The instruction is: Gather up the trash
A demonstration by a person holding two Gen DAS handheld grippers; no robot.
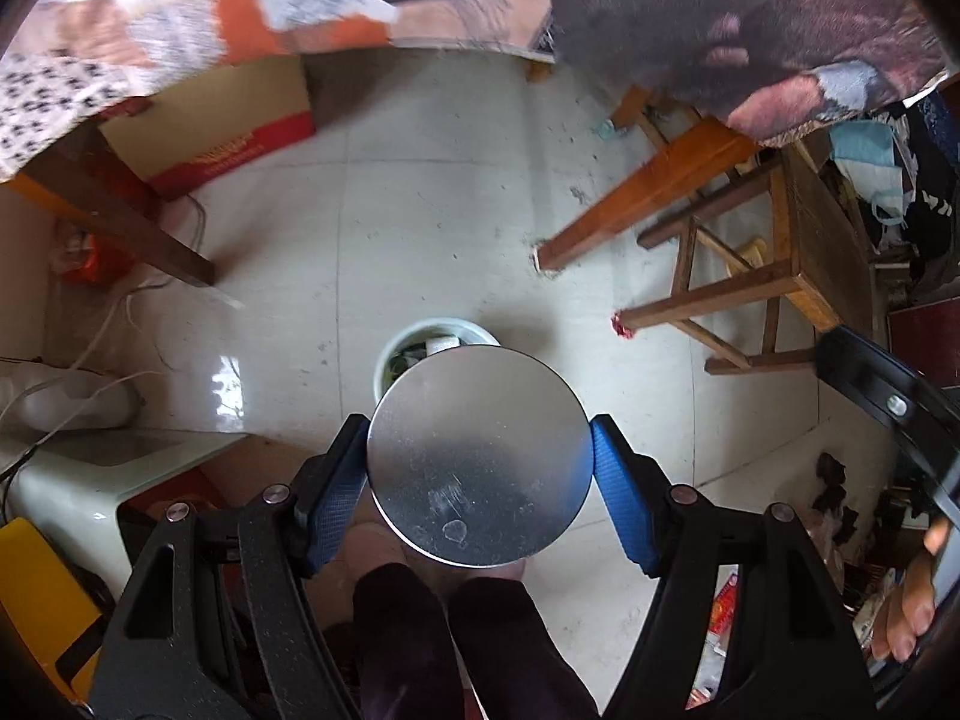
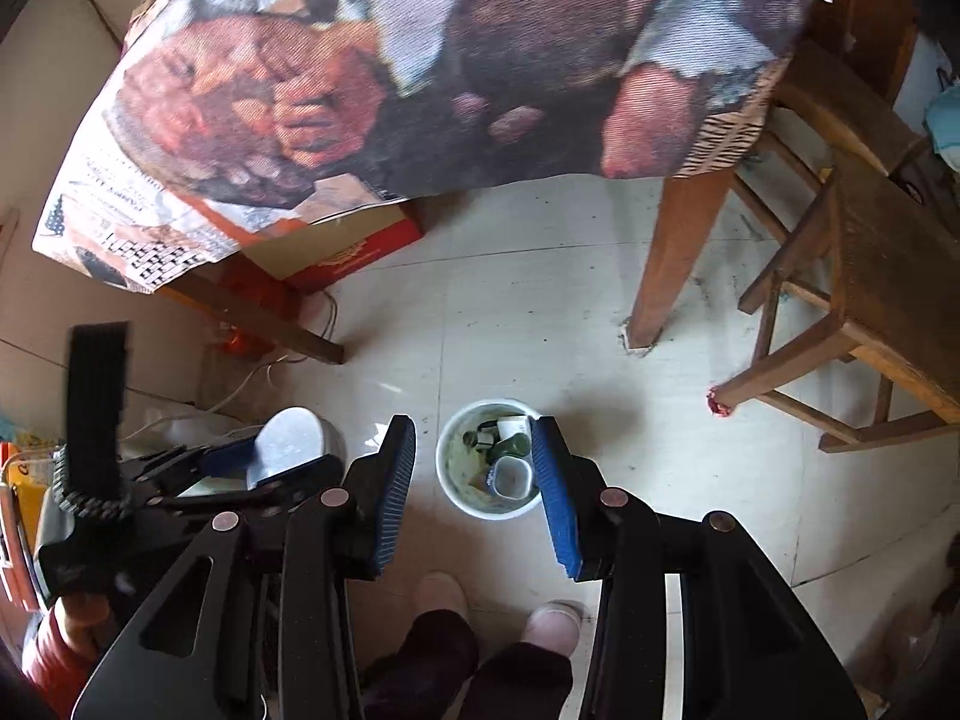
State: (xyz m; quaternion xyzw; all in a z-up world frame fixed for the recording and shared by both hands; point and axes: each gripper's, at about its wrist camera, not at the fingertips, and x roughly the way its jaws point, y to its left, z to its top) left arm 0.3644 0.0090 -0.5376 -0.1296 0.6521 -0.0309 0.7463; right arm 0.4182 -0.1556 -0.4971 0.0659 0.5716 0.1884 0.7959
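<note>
Floor: pale tiles [image 2: 540,312] under a covered surface [image 2: 480,60].
Left tool [image 1: 480,468]: holds a round metal lid [image 1: 477,456] by its edges.
Right tool [image 2: 474,480]: empty, jaws half wide.
Trash cup [image 2: 489,462]: straight below the right tool, full of scraps; the lid sits just left of it.

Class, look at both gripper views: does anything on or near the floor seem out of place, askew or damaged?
Yes. The small white bin stands open because its round metal lid is off, clamped in the left hand-held gripper. Dark scraps litter the tiles at the right edge. A stool leg tip looks frayed and red.
</note>
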